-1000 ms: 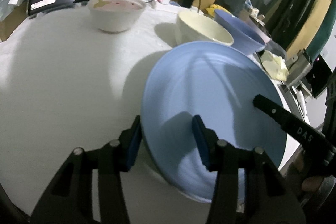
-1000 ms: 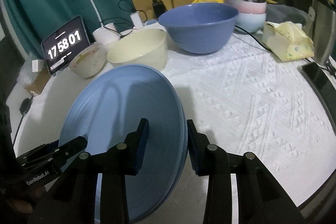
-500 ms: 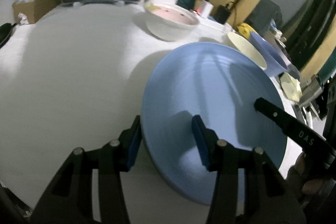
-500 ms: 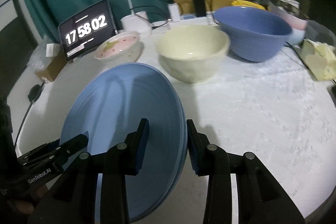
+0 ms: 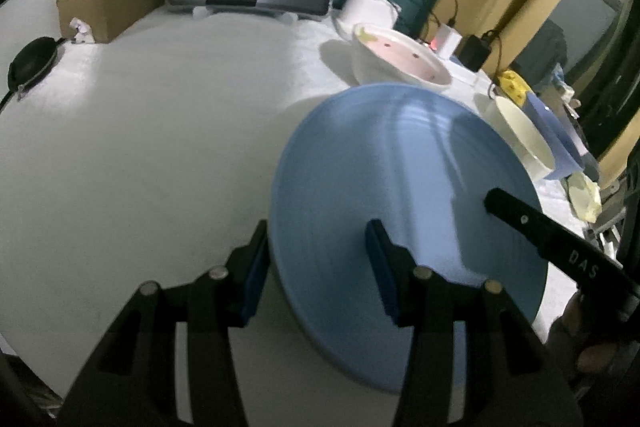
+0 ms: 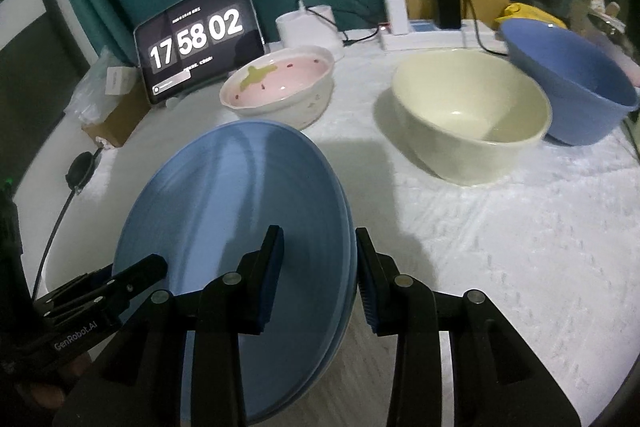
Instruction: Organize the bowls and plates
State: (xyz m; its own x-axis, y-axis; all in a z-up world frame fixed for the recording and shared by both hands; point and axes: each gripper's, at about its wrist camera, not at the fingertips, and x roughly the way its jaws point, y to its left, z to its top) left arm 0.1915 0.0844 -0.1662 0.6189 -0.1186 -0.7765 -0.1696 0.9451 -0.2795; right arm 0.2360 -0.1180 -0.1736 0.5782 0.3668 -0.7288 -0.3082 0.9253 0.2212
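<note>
Your left fingers (image 5: 316, 267) clamped on the blue plate (image 5: 400, 187) at its left rim, your right fingers (image 6: 318, 279) clamped on its right rim, plate tilted above the desk (image 6: 520, 247), near the pink bowl (image 6: 280, 87).

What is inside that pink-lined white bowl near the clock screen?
The white bowl with the pink inside shows only its painted pattern: a green shape and small dark red specks. It looks empty, though the near wall hides part of its bottom.
</note>
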